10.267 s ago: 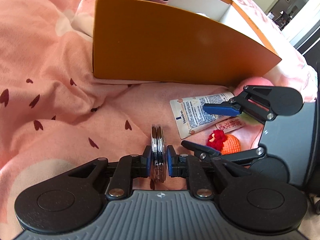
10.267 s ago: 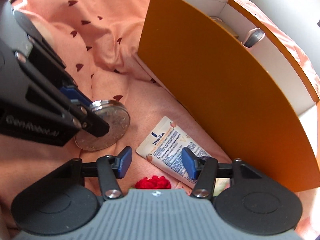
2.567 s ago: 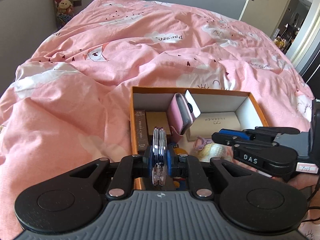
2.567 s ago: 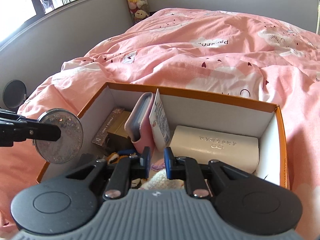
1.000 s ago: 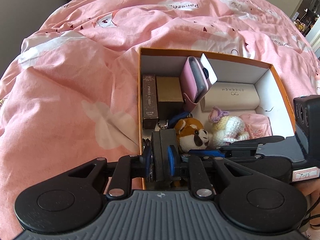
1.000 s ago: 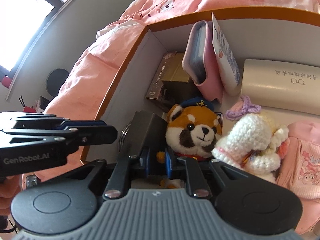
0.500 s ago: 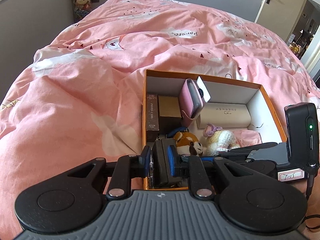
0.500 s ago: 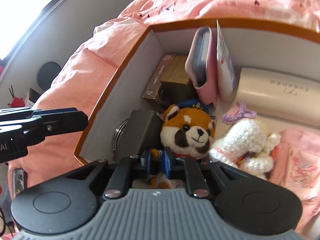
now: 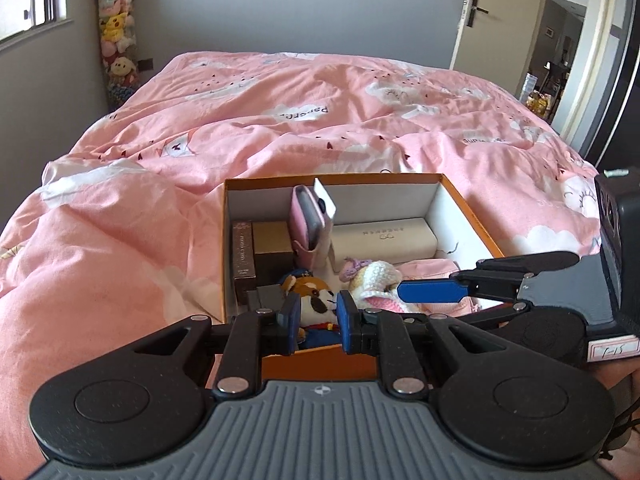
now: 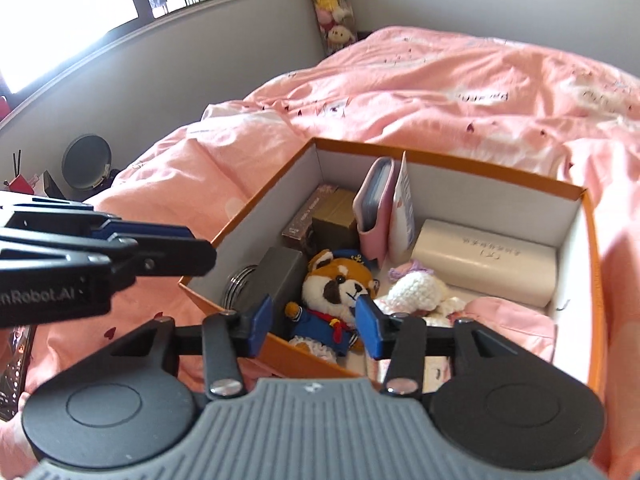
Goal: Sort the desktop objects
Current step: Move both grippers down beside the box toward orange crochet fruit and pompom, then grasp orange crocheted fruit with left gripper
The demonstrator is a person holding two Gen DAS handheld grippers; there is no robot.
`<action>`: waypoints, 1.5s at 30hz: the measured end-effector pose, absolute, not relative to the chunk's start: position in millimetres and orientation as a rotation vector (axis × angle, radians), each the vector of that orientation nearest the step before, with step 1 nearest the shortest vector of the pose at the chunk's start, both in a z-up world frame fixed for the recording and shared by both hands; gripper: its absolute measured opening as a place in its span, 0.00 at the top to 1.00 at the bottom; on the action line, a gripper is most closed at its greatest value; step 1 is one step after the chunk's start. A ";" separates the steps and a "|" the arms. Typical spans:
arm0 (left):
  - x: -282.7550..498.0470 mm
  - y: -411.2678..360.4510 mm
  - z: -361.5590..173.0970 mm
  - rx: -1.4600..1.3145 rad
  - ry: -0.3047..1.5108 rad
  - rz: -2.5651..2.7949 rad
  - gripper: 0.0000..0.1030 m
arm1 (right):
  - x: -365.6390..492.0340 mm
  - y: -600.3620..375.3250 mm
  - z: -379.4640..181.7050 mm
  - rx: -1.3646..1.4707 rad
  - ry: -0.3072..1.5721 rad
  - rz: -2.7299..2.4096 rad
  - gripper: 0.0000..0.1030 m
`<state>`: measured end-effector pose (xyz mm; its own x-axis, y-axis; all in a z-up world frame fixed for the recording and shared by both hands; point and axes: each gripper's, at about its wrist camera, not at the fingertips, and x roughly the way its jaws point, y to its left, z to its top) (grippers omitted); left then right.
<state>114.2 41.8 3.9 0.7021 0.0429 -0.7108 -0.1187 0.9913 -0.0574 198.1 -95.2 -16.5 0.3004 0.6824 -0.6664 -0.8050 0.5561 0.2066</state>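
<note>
Readable writing is scarce: "PaperCo"-like lettering is showing upside down on the pink duvet [image 9: 304, 128], and "nRobot.AI" is running along the side of the left tool [image 10: 160, 246] where the right wrist view is cutting off its first letters. A small handwritten label on the right tool [image 9: 430, 292] is too blurred to read. The cream case [image 10: 486, 260] is carrying faint print, and the brown carton [image 9: 244, 256] has lettering along its top, neither legible.

The orange box [image 10: 248, 208] is sitting on the bed, holding everything. At 11 o'clock inside it the brown carton and a gold box [image 9: 273, 240] are lying side by side. A pink pouch [image 10: 374, 204] is standing upright at 12 o'clock with a white printed tube [image 10: 403, 208] leaning against it. The cream case is lying along the far wall at 2 o'clock. A red panda plush [image 10: 340, 284] in a blue sailor suit is occupying the middle, a white crocheted doll [image 10: 420, 292] just beside it, and a pink garment [image 10: 512, 320] at 4 o'clock. At 8 o'clock a dark grey block [image 10: 276, 276] is standing against a round silver compact [image 10: 236, 280], which is mostly hidden behind it.

Both tools are hovering above the box's near edge with nothing between their pads; the left one's jaws are standing narrow, the right one's are opening.
</note>
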 end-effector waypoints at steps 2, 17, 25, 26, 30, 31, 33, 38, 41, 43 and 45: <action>106.6 28.4 1.9 -0.046 0.763 0.063 0.76 | 190.1 -105.9 -12.0 -0.181 0.761 0.976 0.49; 75.9 -3.5 -31.5 -0.063 0.795 -0.070 0.49 | 137.1 -164.8 -30.9 -0.284 0.761 0.825 0.43; 67.5 -6.0 -66.1 -0.133 0.955 -0.082 0.50 | 123.0 -176.1 -58.3 -0.320 0.919 0.774 0.38; 66.1 -7.1 -70.4 -0.136 0.969 -0.081 0.50 | 120.8 -177.0 -61.7 -0.322 0.940 0.775 0.38; 59.5 -12.8 -83.0 -0.134 1.015 -0.085 0.50 | 110.5 -180.8 -70.3 -0.339 0.992 0.779 0.36; 58.6 -14.3 -85.6 -0.136 1.026 -0.091 0.50 | 108.1 -181.6 -71.9 -0.348 1.000 0.781 0.36; 57.7 -17.1 -89.9 -0.144 1.046 -0.100 0.50 | 105.0 -184.0 -73.8 -0.353 1.012 0.781 0.36; 57.9 -21.9 -101.0 -0.155 1.108 -0.105 0.50 | 101.6 -189.6 -79.2 -0.348 1.053 0.786 0.36; 56.9 -21.1 -102.7 -0.167 1.114 -0.108 0.50 | 100.2 -189.7 -78.9 -0.352 1.050 0.786 0.36; 56.0 -20.7 -102.6 -0.170 1.110 -0.109 0.50 | 100.2 -189.5 -79.3 -0.352 1.051 0.787 0.36; 55.7 -19.7 -102.9 -0.179 1.108 -0.110 0.50 | 99.8 -189.6 -79.4 -0.351 1.049 0.785 0.36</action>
<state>55.7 -19.7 -102.9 0.4430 -0.1772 -0.8788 -0.0010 0.9802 -0.1981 99.8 -189.6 -79.4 0.2650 0.4080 -0.8737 -0.7230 0.6836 0.1000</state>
